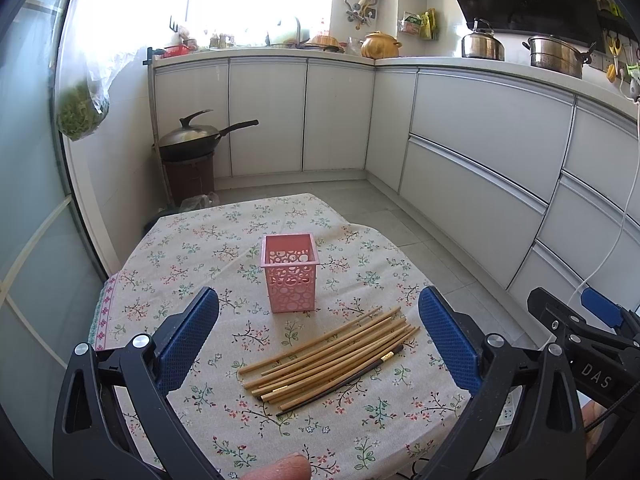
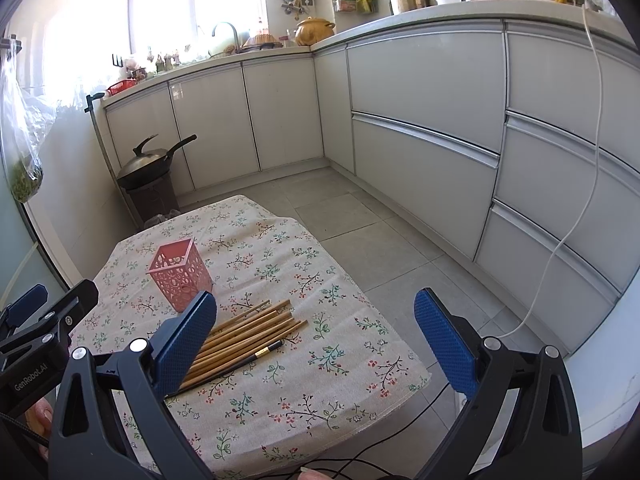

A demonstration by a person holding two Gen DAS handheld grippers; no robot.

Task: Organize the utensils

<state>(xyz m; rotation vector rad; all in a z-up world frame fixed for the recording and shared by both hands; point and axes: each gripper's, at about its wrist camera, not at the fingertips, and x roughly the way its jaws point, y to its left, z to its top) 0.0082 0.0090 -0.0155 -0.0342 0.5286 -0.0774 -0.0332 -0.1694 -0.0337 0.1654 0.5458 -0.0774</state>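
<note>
Kitchen with grey cabinets; small table [image 1: 192, 264] under a floral cloth. Left gripper [image 1: 318, 336] hovered over the near edge, jaws wide apart, nothing held. Pink perforated holder [image 1: 290, 278] stood upright near the table's middle. Bundle of bamboo chopsticks [image 1: 328, 354] plus 1 black chopstick [image 1: 344, 382] lay flat just in front of it, toward the near edge. Right gripper [image 2: 316, 340] sat over the right edge, jaws also wide apart, empty.

Bare tablecloth [image 1: 192, 264] rings the pink holder [image 1: 289, 276]; only chopsticks [image 1: 332, 354] lie just before it
</note>
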